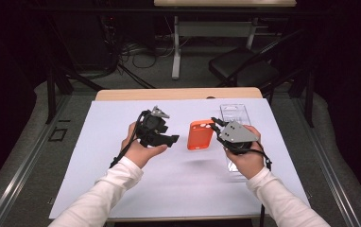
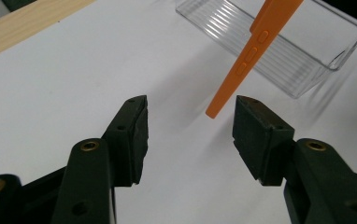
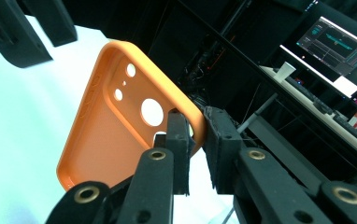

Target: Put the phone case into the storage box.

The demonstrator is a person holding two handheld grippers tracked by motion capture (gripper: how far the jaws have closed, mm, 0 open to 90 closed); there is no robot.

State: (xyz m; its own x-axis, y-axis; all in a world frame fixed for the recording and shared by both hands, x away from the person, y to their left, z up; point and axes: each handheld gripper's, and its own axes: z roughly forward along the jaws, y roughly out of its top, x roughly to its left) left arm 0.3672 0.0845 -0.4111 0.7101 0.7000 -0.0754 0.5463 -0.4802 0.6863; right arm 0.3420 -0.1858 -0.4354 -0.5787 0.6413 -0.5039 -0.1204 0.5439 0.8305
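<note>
Right tongs [image 1: 215, 124]: clamped on the edge of the orange phone case [image 1: 200, 135], one pad inside the shell and one outside, near its camera cut-outs; in the right gripper view the pads [image 3: 180, 140] pinch the rim at the case's near corner.
Left tongs [image 1: 171, 140]: parted and holding nothing; in the left gripper view the two black jaws stand apart with white desk between them, and the lower tip of the case [image 2: 251, 53] hangs just ahead of the gap, closer to the right-hand jaw, touching neither.
Orange phone case: held up off the desk by the right tongs, tilted, its open inside turned toward the right gripper's camera [image 3: 120, 130]; side buttons show on its narrow edge in the left gripper view; from above it sits between the two grippers.
Clear plastic tray [image 1: 235, 113]: lies on the desk beyond and under the right hand, long and ribbed; in the left gripper view it sits behind the case [image 2: 324, 58].
Hands: left hand [image 1: 143, 151] wraps the left gripper from below; right hand [image 1: 247, 158] grips the right one; both in white sleeves.
Desk [image 1: 122, 179]: covered by a white sheet, a strip of wood showing at its far edge.
Beyond: a dark chair [image 1: 244, 66] and cables on the floor.
</note>
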